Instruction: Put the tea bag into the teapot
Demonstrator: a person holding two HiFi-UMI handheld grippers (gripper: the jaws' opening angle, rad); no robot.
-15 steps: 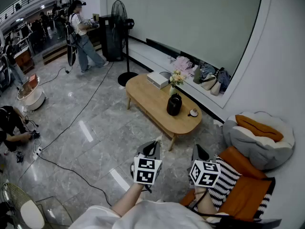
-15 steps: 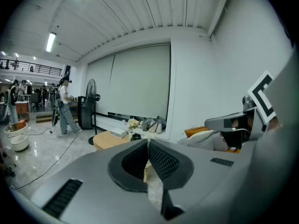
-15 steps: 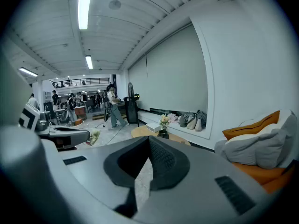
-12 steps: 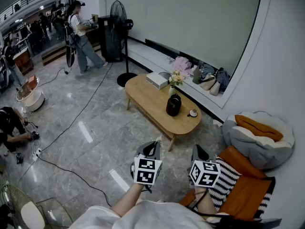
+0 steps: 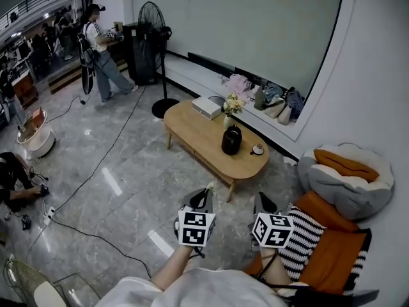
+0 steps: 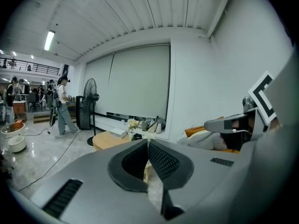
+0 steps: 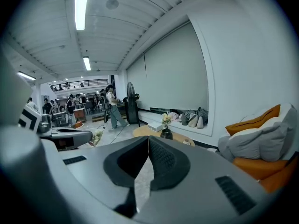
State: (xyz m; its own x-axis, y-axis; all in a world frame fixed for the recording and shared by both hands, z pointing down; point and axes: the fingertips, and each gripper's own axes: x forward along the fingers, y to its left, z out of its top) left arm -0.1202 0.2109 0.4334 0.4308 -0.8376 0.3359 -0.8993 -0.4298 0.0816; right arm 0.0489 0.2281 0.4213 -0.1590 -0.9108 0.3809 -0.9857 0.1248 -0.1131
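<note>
A black teapot (image 5: 231, 140) stands on the oval wooden coffee table (image 5: 192, 133), with a small round dish (image 5: 257, 150) beside it; the teapot (image 7: 166, 133) also shows far off in the right gripper view. I see no tea bag clearly. My left gripper (image 5: 202, 200) and right gripper (image 5: 263, 203) are held side by side over the floor, well short of the table. Both are shut with nothing between their pads, and the closed tips meet in each gripper view: left gripper (image 6: 148, 140), right gripper (image 7: 148, 137).
On the table are a flower vase (image 5: 228, 109) and a white box (image 5: 207, 107). A standing fan (image 5: 155, 56) is behind it. Orange and striped cushions (image 5: 323, 235) lie at my right. Cables cross the marble floor (image 5: 115, 171). People stand and crouch at the far left.
The view has shifted slightly; table and teapot sit a little lower-left in the frame. Both grippers stay shut in much the same place.
</note>
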